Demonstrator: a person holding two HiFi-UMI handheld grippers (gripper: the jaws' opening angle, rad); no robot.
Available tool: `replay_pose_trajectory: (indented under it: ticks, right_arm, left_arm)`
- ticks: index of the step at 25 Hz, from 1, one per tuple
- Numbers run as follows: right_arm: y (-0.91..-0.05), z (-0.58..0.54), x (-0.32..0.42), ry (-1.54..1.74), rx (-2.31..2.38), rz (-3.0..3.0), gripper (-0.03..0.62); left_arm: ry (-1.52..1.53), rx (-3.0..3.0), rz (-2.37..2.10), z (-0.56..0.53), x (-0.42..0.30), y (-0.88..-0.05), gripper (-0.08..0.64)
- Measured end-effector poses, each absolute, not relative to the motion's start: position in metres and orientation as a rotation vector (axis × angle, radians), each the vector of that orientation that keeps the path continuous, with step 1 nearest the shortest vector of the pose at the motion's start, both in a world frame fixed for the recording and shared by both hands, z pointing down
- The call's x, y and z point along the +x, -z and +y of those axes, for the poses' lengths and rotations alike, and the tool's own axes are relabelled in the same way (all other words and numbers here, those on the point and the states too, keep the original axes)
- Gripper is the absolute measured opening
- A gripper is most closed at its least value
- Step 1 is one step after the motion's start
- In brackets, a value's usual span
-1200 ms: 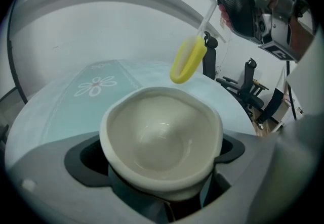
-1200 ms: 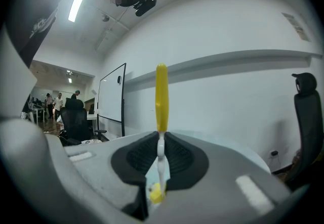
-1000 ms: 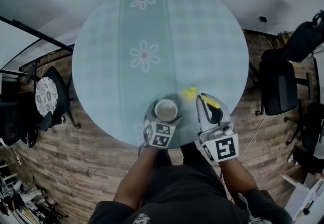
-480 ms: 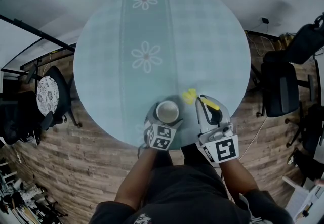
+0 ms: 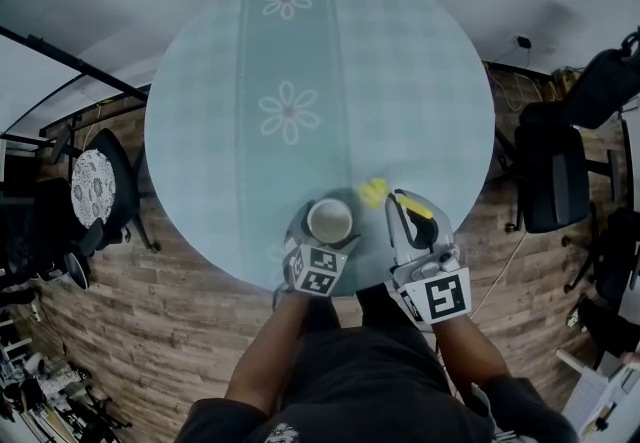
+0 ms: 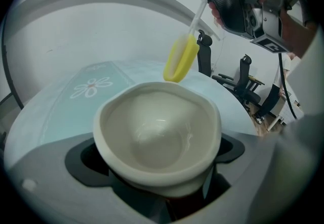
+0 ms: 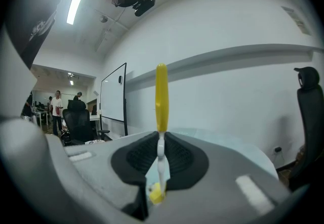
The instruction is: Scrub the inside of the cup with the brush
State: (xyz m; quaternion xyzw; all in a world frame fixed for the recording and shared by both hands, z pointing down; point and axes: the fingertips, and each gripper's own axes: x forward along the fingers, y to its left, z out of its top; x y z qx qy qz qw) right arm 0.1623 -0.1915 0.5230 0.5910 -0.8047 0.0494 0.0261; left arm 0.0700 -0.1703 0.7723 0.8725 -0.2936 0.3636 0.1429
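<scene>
Brush (image 7: 161, 97), nipped in right claw (image 7: 161, 139), aims head-first at the cup (image 6: 157, 127); left claw (image 5: 328, 222) clamps the cup.

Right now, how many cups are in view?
1. The cup is gripped in the left gripper at the near edge of the table, just left of the brush. No other cup shows.

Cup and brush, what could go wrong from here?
The right gripper pinches only the thin handle of the brush, so it may twist or slip when pressed into the cup. The cup, clamped in the left gripper, is close to the near edge of the table; a hard scrub could knock it loose and over the edge.
</scene>
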Motion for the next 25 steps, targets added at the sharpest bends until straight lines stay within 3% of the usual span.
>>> replay_pose_trajectory:
  ticks: [6, 25]
  right_arm:
    - [-0.524, -0.189, 0.161, -0.162, 1.820, -2.487, 0.035]
    - [-0.524, -0.186, 0.165, -0.155, 1.825, -2.485, 0.035]
  left_arm:
    - [-1.041, 2.543, -0.867, -0.170, 0.070, -0.768, 0.551]
    - [-0.883, 2.639, -1.027, -0.182, 0.065, -0.734, 0.543]
